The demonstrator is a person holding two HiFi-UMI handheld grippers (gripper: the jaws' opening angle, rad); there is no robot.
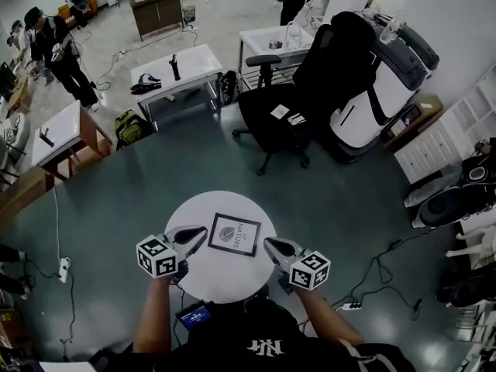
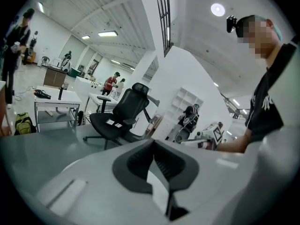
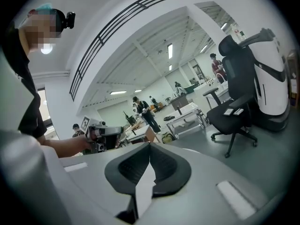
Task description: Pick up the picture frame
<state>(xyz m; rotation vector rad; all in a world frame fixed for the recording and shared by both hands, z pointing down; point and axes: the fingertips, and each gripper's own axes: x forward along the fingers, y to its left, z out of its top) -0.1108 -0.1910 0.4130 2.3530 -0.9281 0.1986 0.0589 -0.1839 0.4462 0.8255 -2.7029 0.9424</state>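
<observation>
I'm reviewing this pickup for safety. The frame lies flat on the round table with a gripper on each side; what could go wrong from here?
1. Both the left gripper and the right gripper are shut; unless they open, they would probably just push the picture frame.
2. The frame lies flat on the small round table, so a nudge from one side might slide it toward the rim.

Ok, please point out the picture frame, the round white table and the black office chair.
picture frame (image 1: 234,234): head view, middle of its printed face.
round white table (image 1: 221,277): head view, bare top below the frame.
black office chair (image 1: 260,118): head view, its seat.
</observation>
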